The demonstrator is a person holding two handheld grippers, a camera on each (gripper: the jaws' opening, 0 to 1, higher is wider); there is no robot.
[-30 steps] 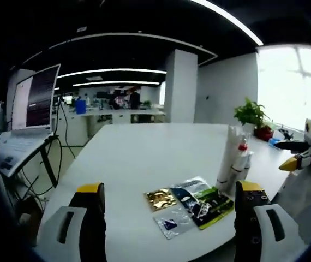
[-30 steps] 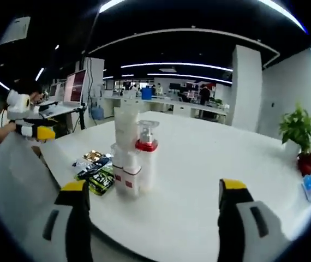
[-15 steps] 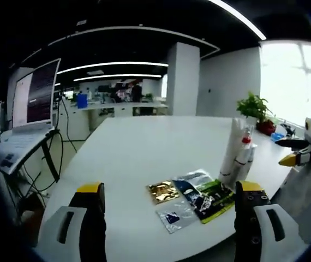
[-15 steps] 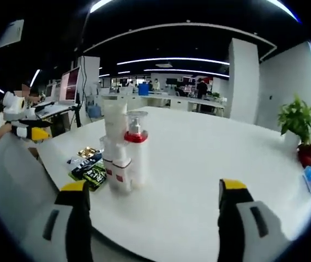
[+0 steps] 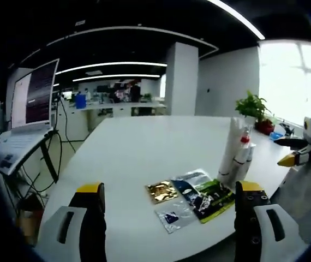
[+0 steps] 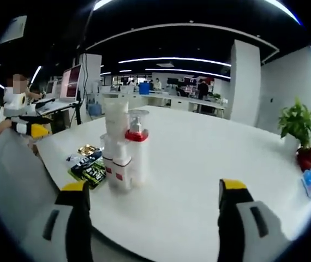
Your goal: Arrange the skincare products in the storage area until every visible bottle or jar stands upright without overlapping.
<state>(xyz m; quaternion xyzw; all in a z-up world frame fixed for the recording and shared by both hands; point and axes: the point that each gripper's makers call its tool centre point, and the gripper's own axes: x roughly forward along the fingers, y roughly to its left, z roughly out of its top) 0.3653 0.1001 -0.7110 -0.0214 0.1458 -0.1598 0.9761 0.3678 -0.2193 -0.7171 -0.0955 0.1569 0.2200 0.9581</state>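
We hold both the left gripper point(image 5: 166, 215) and right gripper point(image 6: 151, 215) spread, empty, approaching; next, reach the upright bottles point(image 6: 124, 150) near the table point(image 6: 199, 158) edge.

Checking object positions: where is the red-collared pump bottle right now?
In the right gripper view, the red-collared pump bottle stands left of centre on the white table, among the white bottles, right of the sachets.

White skincare bottles point(image 6: 124, 150) stand upright, clustered beside sachets point(image 5: 191, 196).
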